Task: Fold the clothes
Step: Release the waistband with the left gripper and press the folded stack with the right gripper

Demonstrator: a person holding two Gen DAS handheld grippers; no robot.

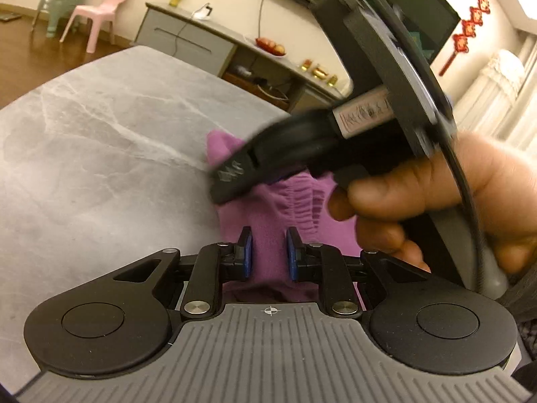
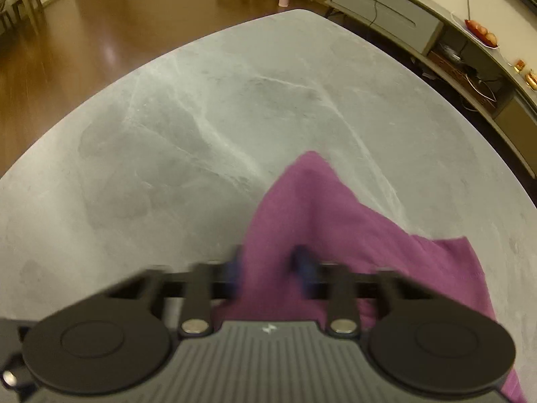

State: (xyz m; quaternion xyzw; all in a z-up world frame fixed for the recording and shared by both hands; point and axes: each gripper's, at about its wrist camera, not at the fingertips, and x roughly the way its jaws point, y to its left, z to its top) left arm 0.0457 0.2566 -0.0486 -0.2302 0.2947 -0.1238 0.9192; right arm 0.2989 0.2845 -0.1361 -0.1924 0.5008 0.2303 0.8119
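A purple garment (image 1: pixel 295 201) lies bunched on the grey marble table (image 1: pixel 100 134). In the left wrist view my left gripper (image 1: pixel 270 252) holds a fold of it between its narrow-set blue pads. A hand (image 1: pixel 419 181) holds the right gripper, and its dark fingers (image 1: pixel 231 176) reach down onto the garment's far part. In the right wrist view the garment (image 2: pixel 319 208) rises from the table (image 2: pixel 201 117) into my right gripper (image 2: pixel 268 268). That gripper is blurred and closed around a raised ridge of cloth. The garment's near end is hidden under both gripper bodies.
A grey sideboard (image 2: pixel 386 10) with cables and a fruit plate runs along the wall behind the table's right edge. A pink chair (image 1: pixel 100 10) and a green chair (image 1: pixel 63 0) stand on the wooden floor (image 2: pixel 84 33) beyond the far edge. Bare tabletop stretches to the left and ahead.
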